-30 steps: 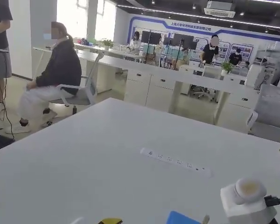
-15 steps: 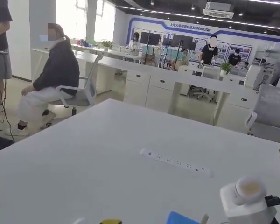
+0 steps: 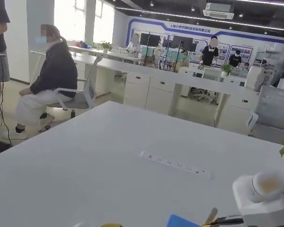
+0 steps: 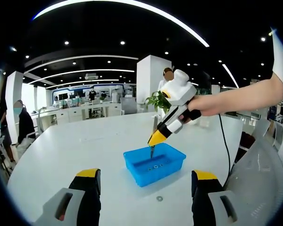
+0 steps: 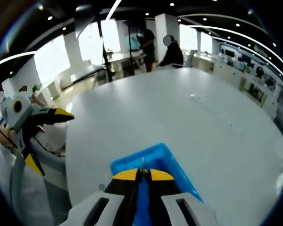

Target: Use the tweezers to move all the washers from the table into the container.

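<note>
In the left gripper view a blue container (image 4: 154, 163) sits on the white table with several small washers (image 4: 155, 167) inside. One washer (image 4: 159, 198) lies on the table just in front of it. A hand holds my right gripper (image 4: 155, 139) above the container, shut on thin tweezers (image 4: 151, 151) whose tip points down into it. My left gripper (image 4: 146, 190) is open and holds nothing, short of the container. In the right gripper view my right gripper (image 5: 142, 175) hangs over the container (image 5: 179, 181), with my left gripper (image 5: 47, 139) open at the left.
A white power strip (image 3: 177, 165) lies across the middle of the table (image 3: 85, 161). My right gripper (image 3: 210, 217) and a corner of the container (image 3: 182, 221) sit at the head view's bottom edge. A person sits on an office chair (image 3: 80, 97) beyond the table's far left.
In the head view my right gripper has shifted slightly to the right along the bottom edge, and more of its front end shows. The table and power strip stay put.
</note>
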Action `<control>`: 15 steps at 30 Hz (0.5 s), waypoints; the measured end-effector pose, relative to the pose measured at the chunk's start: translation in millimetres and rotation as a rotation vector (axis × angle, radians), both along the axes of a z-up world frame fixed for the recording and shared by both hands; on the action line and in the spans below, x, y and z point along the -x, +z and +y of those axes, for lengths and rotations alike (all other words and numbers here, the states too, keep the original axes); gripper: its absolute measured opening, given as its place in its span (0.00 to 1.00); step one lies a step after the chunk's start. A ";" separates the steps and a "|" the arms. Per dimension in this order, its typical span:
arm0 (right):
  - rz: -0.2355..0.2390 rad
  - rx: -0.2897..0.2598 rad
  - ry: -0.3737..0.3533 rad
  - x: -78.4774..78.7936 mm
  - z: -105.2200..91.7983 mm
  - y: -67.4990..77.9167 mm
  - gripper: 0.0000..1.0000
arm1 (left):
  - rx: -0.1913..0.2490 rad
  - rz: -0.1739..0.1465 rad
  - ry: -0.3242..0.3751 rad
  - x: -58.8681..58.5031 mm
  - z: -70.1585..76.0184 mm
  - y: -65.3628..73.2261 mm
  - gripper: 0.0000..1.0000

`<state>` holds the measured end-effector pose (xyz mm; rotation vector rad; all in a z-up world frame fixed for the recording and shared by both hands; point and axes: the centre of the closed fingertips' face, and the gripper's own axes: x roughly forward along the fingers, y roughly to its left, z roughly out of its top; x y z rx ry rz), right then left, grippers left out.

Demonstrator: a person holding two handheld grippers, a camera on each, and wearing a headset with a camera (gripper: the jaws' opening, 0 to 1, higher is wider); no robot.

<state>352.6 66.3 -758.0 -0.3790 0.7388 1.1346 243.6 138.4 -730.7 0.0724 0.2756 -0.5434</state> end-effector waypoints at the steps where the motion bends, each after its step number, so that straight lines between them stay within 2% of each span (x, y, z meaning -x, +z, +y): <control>1: -0.003 -0.006 0.005 2.6 1.4 3.1 0.04 | 0.001 0.000 -0.001 0.1 -0.2 0.1 0.80; 5: -0.015 -0.033 0.038 16.0 10.2 16.8 0.04 | -0.001 0.002 -0.005 0.5 -1.0 -0.2 0.80; 10: -0.011 -0.059 0.073 31.4 21.3 26.0 0.04 | -0.003 0.002 -0.007 0.9 -1.4 -0.1 0.80; 15: 0.021 -0.074 0.105 47.9 29.8 23.4 0.04 | -0.003 0.001 -0.008 1.1 -1.6 0.1 0.80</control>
